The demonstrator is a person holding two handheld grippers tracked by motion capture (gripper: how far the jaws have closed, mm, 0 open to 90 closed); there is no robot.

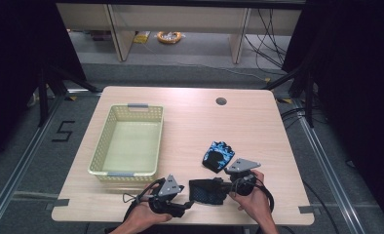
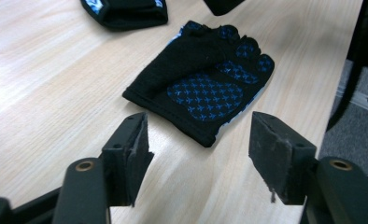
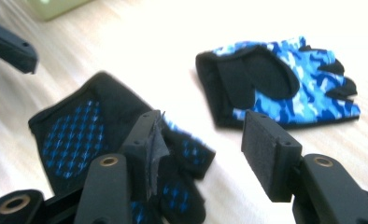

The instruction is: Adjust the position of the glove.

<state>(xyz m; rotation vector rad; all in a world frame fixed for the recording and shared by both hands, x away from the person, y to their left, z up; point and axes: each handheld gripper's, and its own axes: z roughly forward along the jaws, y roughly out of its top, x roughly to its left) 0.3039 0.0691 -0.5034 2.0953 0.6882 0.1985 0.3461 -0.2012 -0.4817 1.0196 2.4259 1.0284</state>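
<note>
Left hand-held gripper is released, jaws spread with nothing between them, the palm-up glove lying flat just beyond its tips; right hand-held gripper is likewise released and empty, its jaws over that glove's finger end without pressing it; the camo glove lies just to the right and farther on the surface; the basket at far left holds nothing, so by my reading neither glove is stowed and both remain to be picked up and dropped in
</note>
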